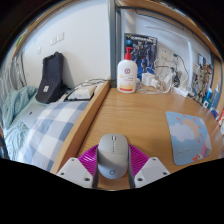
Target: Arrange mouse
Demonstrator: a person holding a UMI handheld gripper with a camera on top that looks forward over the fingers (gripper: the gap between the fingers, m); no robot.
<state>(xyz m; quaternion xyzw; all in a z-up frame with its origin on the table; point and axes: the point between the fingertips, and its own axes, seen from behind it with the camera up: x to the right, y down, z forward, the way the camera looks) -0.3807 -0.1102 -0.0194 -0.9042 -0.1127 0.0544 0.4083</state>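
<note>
As seen at lower centre, grey mouse (113, 156) clamped between both pads, gripper (112, 170) closed on it, wooden desk (140, 120) beneath.

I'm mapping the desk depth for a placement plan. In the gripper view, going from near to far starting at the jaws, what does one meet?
gripper with its jaws closed on the grey mouse → bare wooden desk → white pump bottle with a red cap → poster on the wall

no readable text, bottle (127, 71) label illegible
</note>
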